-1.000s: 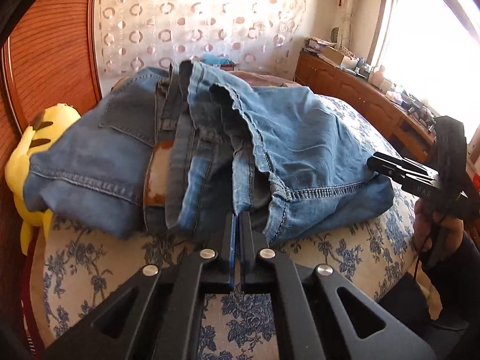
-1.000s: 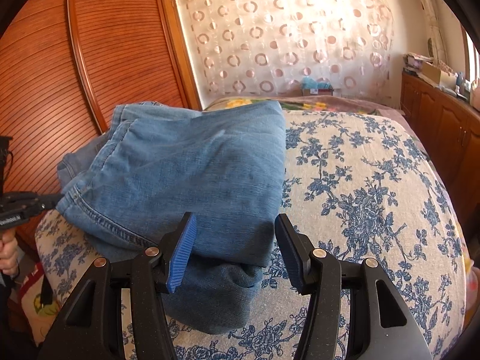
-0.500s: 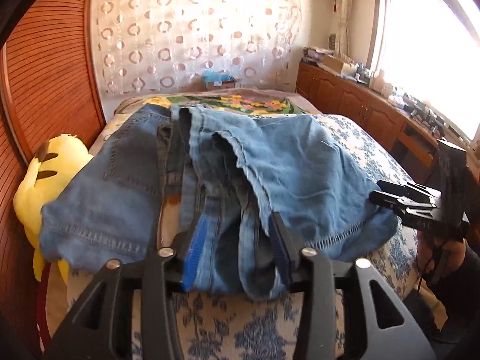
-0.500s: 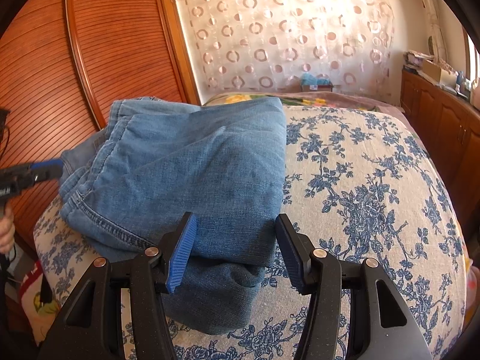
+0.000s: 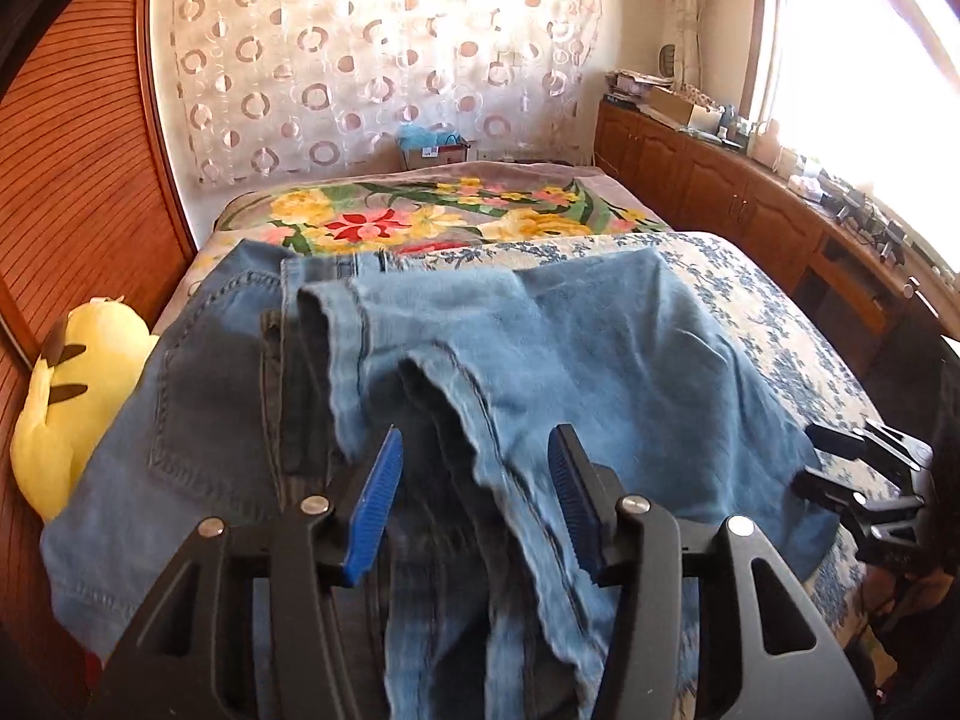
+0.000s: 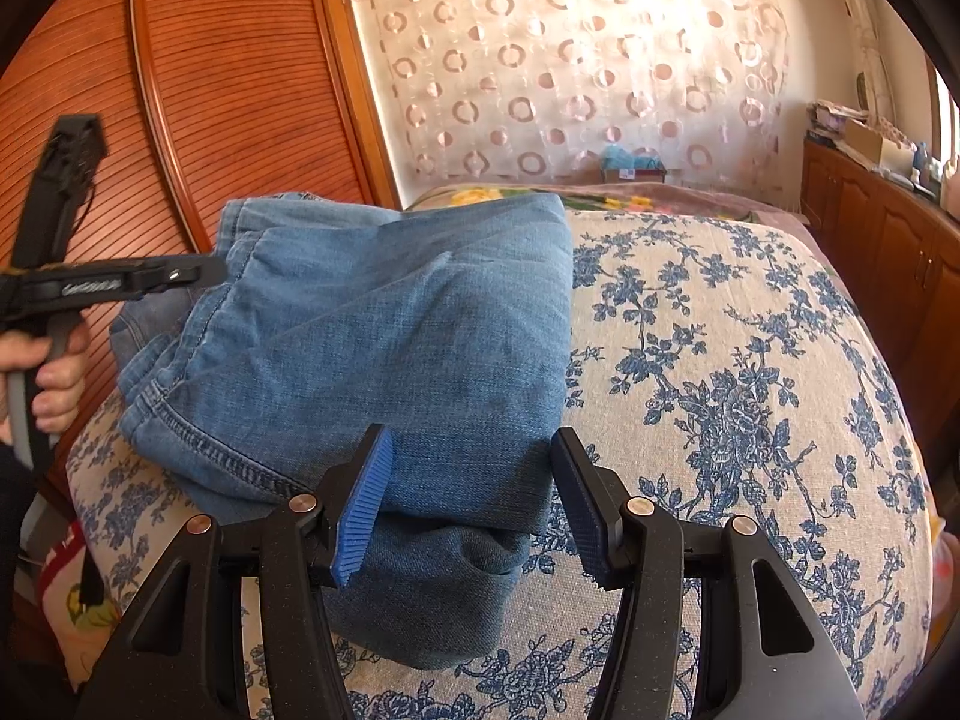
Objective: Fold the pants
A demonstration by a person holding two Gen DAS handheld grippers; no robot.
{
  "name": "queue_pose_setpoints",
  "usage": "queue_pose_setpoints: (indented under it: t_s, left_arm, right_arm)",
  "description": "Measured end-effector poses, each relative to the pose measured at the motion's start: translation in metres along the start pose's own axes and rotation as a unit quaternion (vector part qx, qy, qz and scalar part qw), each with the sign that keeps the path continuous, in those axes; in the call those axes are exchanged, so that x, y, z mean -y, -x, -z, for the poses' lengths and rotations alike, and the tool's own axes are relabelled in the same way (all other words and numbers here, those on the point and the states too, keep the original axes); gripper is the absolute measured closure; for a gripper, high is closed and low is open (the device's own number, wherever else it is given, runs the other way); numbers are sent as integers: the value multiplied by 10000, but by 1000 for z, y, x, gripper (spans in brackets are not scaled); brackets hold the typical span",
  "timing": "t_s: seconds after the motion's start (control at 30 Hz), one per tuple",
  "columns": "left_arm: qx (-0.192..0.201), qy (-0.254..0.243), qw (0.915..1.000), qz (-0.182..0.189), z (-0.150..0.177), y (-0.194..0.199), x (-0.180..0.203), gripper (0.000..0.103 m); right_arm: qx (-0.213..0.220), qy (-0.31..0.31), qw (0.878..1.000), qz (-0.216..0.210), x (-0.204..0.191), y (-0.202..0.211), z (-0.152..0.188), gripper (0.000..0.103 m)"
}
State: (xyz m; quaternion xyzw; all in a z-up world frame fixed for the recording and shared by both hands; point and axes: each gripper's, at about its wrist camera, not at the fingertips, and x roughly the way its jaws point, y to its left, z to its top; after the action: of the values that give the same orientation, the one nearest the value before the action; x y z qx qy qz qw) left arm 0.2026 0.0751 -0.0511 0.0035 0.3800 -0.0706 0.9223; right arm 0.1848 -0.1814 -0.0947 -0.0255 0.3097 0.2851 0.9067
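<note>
Blue denim jeans (image 5: 540, 372) lie folded in a thick bundle on the flowered bed cover (image 6: 750, 390); they also show in the right wrist view (image 6: 390, 348). My left gripper (image 5: 474, 498) is open, its blue pads above the loose hem and waistband end, holding nothing. My right gripper (image 6: 468, 498) is open at the folded edge nearest me, just above the cloth. Each gripper shows in the other's view: the right one (image 5: 852, 480) at the bundle's right side, the left one (image 6: 198, 270) at its far left.
A yellow plush toy (image 5: 78, 396) lies left of the jeans against the wooden wall panel (image 6: 228, 90). A bright floral blanket (image 5: 432, 222) covers the far end of the bed. A wooden cabinet (image 5: 750, 210) runs along the right under the window.
My left gripper was shut low at the jeans' near edge; it has opened and risen above the bundle. The right gripper has stayed open in place.
</note>
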Motion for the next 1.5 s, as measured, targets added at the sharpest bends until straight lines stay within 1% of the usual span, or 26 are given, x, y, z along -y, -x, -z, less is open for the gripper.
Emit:
queue_pose_setpoints:
  t_s: [0.07, 0.17, 0.2, 0.27, 0.3, 0.37, 0.47, 0.5, 0.57, 0.6, 0.63, 0.73, 0.8, 0.87, 0.93, 0.97, 1.0, 1.03, 1.07, 1.1, 1.2, 1.3, 1.43, 1.5]
  left_arm:
    - [-56, -24, 9999, -81, -5, -7, 0, 62]
    - [-123, 66, 9998, -145, -14, -18, -4, 64]
    - [-150, 126, 9997, -170, -16, -21, -6, 66]
    - [-200, 269, 9994, -18, -19, -27, -12, 71]
    - [-232, 393, 9989, 41, -21, -30, -16, 77]
    - [-242, 513, 9984, 32, -24, -32, -22, 81]
    - [-54, 477, 9988, 101, -26, -24, -20, 97]
    - [18, 450, 9990, 71, -27, -20, -20, 100]
    - [314, 325, 9989, -103, -28, -5, -15, 101]
    - [531, 317, 9980, -122, -30, 7, -14, 101]
    - [670, 335, 9971, -117, -33, 16, -14, 101]
    - [936, 265, 9951, -171, -41, 35, -14, 101]
    - [1012, 201, 9942, -291, -44, 39, -16, 99]
    - [828, 119, 9955, -446, -45, 30, -20, 94]
    - [522, 106, 9975, -470, -42, 18, -25, 92]
    - [411, 116, 9979, -494, -39, 14, -27, 88]
    - [338, 108, 9981, -512, -35, 11, -27, 79]
    - [321, 100, 9980, -534, -31, 10, -27, 73]
    - [325, 97, 9979, -548, -27, 10, -26, 63]
    - [326, 98, 9978, -561, -22, 11, -27, 61]
    - [270, 56, 9983, -517, -7, 15, -21, 61]
    - [293, -31, 9980, -557, 7, 19, -15, 61]
    - [335, -5, 9984, -461, 27, 27, -12, 60]
    - [338, -25, 9985, -433, 33, 28, -11, 60]
  right_arm:
    - [2, 0, 10000, -3, 0, 0, 0, 47]
    - [2, -2, 10000, -4, 0, 0, 0, 47]
    - [3, -1, 10000, -3, 0, 0, 0, 47]
    - [1, -1, 10000, -4, 0, 0, 0, 47]
    - [0, -1, 10000, -4, 0, 0, 0, 47]
    - [-7, -4, 10000, -8, -1, 0, -1, 46]
    - [-15, -5, 10000, -12, -1, -1, 1, 46]
    - [-14, -6, 10000, -18, -1, -1, 1, 46]
    - [-17, -5, 10000, -18, -1, -1, 1, 46]
    - [-17, -5, 10000, -24, -1, -1, 1, 46]
    - [-15, -4, 10000, -26, -1, -1, 2, 46]
    - [-15, -4, 10000, -27, -1, -1, 2, 46]
    - [-15, -4, 10000, -36, -2, -1, 2, 46]
    - [-19, -1, 10000, -53, -1, 0, 2, 46]
    - [-31, -1, 10000, -42, 0, 0, 2, 46]
    - [-37, -5, 10000, -46, 0, 0, 1, 46]
    - [-37, -7, 10000, -46, 0, 0, 2, 46]
    - [-38, -8, 10000, -44, 0, 0, 1, 46]
    - [-41, -10, 10000, -47, 0, 0, 1, 46]
    - [-42, -8, 10000, -46, 0, 0, 1, 46]
    - [-38, -10, 10000, -45, 0, 0, 1, 46]
    - [-39, -27, 10000, -53, 1, 0, 1, 46]
    - [-19, -40, 10000, -29, 3, 4, -1, 46]
    - [-128, -117, 9998, -110, 7, 5, -5, 45]
